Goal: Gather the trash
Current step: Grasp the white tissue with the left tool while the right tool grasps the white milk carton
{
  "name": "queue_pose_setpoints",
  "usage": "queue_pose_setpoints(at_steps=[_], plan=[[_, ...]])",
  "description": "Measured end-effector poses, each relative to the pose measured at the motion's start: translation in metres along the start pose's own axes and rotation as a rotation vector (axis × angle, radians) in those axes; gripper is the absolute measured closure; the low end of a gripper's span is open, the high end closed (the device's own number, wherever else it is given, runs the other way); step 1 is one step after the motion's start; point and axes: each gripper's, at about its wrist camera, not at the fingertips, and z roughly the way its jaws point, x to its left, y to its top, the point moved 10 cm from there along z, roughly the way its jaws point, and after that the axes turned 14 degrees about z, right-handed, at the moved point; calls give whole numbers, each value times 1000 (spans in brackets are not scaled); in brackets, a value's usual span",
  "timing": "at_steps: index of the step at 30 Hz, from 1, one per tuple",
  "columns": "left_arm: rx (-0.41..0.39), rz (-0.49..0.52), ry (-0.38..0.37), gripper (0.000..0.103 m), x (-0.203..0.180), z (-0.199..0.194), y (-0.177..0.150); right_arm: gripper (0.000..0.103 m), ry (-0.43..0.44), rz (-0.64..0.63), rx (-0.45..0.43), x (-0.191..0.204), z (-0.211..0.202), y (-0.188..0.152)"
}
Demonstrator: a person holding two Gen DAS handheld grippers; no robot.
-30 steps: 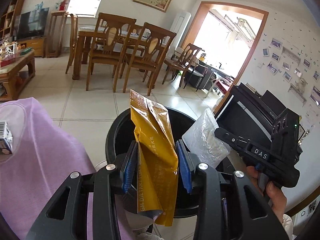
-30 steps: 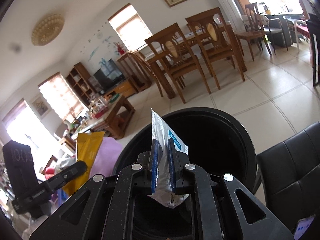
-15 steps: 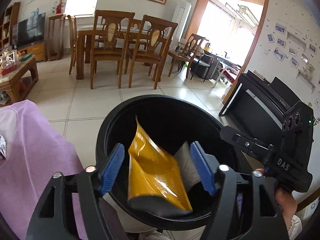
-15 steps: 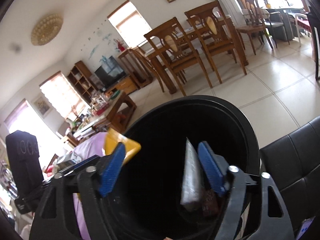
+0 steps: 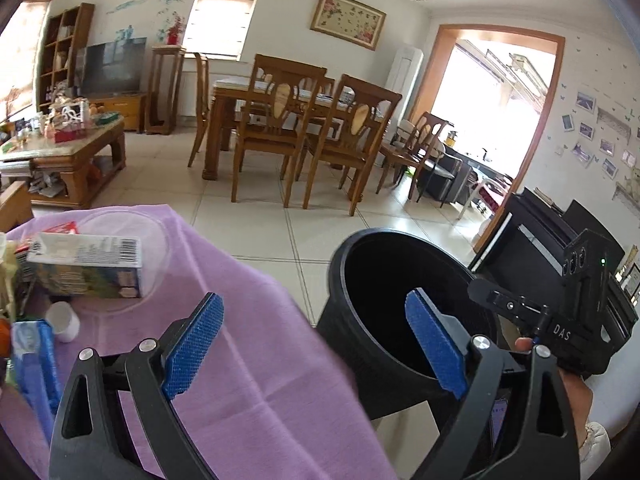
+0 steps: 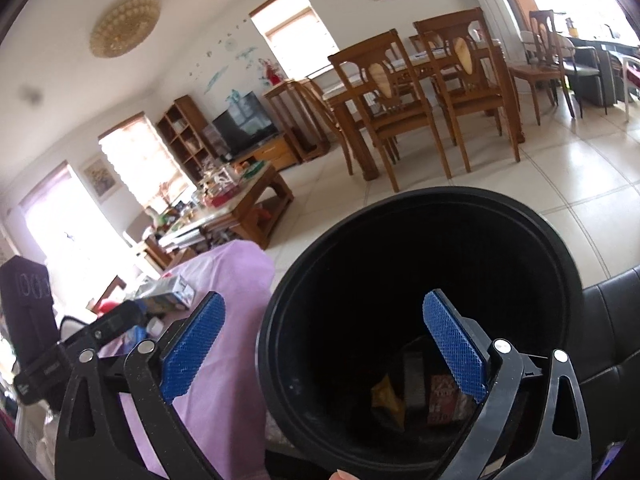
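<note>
A black round trash bin (image 5: 400, 300) stands beside the purple-clothed table (image 5: 260, 380); it also shows in the right wrist view (image 6: 460, 208). Inside it lie a yellow wrapper (image 6: 386, 398), a silver wrapper (image 6: 414, 380) and a red packet (image 6: 442, 396). My left gripper (image 5: 314, 346) is open and empty over the table edge next to the bin. My right gripper (image 6: 324, 346) is open and empty above the bin's near rim. A carton (image 5: 86, 266), a white cap (image 5: 64, 322) and a blue packet (image 5: 34, 356) lie on the table at left.
A black piano (image 5: 560, 236) stands right of the bin. A black leather seat (image 6: 612, 328) is at the right. Dining chairs and a table (image 5: 304, 132) stand farther off on the tiled floor. A cluttered coffee table (image 5: 60, 148) is far left.
Both grippers opened and dropped their wrappers into the bin. The left gripper then swung left toward the table; the right one stays over the bin.
</note>
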Motion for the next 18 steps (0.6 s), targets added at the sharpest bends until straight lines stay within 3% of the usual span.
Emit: queue_pose_setpoints(at_steps=[7,11,15,18], plan=[[-50,-164,209,11,137,-60,-18,5,47,-131,98,84,47,-38],[-16,-275,362,11,225,-80,-40,5,79,-238,156,136,81,-65],[53,-389,409,11,292,-74,-62,5,99,-410,206,191,119,-86],[83,-394,401,13,312,-61,-68,5,100,-566,228,224,150,-97]])
